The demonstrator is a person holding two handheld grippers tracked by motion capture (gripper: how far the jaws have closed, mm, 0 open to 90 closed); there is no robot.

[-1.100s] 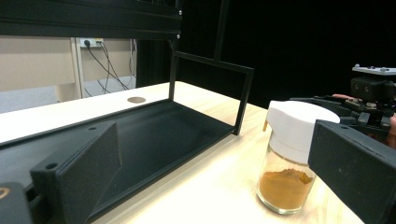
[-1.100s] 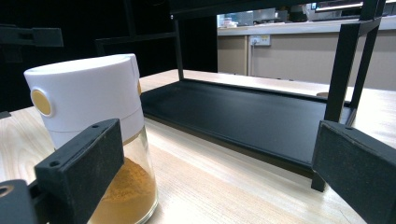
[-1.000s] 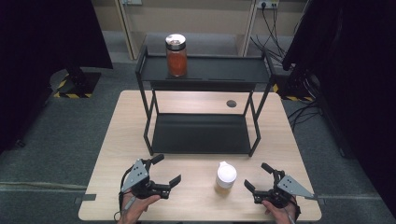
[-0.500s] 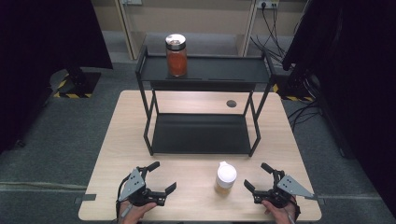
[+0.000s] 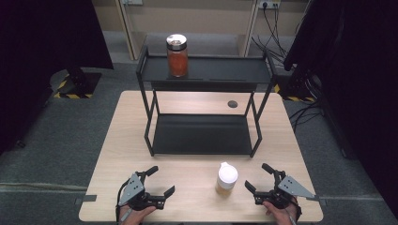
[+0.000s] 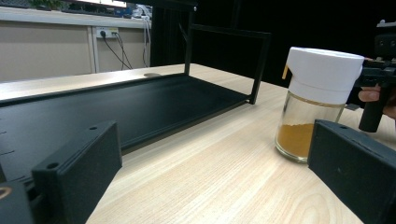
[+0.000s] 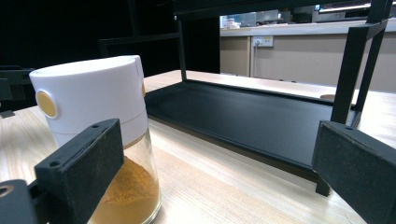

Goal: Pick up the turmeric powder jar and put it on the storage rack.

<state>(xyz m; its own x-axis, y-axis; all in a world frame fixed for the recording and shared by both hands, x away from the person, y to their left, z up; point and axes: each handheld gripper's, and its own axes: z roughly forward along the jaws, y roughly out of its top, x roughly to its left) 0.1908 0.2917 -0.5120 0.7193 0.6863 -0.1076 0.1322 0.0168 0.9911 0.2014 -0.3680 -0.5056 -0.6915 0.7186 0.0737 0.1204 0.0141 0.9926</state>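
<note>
Jaws gape wide on our left gripper (image 5: 160, 182) and right gripper (image 5: 257, 176), gripping nothing; between them stands a white-capped spice jar (image 5: 226, 179), untouched.

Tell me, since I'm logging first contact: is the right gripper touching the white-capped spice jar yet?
Apart. In the high view, bare table shows between the open right gripper and the spice jar.
</note>
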